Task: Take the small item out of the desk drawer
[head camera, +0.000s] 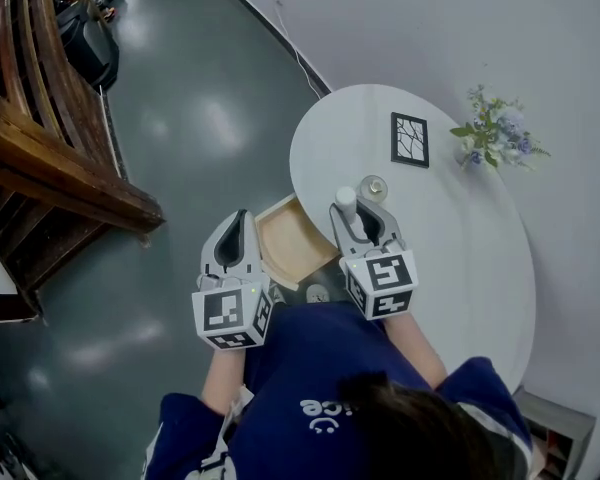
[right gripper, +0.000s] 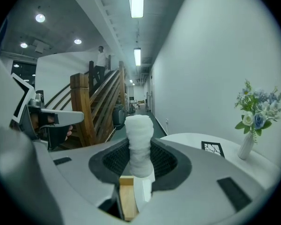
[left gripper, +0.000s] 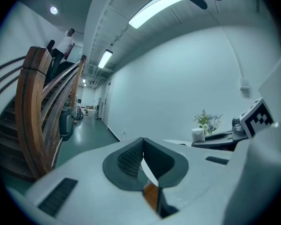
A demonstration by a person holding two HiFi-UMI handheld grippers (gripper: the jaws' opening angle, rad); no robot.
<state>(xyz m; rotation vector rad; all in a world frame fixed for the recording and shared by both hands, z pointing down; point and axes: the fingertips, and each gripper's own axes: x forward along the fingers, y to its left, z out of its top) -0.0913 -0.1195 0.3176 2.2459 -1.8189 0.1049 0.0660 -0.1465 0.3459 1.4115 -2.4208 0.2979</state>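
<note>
Round white table (head camera: pixel 470 268), light wooden drawer (head camera: pixel 285 240) open for access; we find the right gripper (head camera: pixel 356 210) pinching a small white wrapped cylinder (right gripper: pixel 139 144) upright, clear of it; left gripper (left gripper: pixel 143 145) idle, jaws pressed together

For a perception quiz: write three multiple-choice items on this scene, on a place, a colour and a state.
1. Where does the picture frame lie? A on the table; B on the stairs; C on the floor.
2. What colour is the roll in the right gripper? A red; B white; C black.
3. How is the drawer? A shut; B pulled open; C lying on the floor.
1 A: it lies flat on the white top. 2 B: it shows white between the jaws in the right gripper view. 3 B: its wooden inside shows.
</note>
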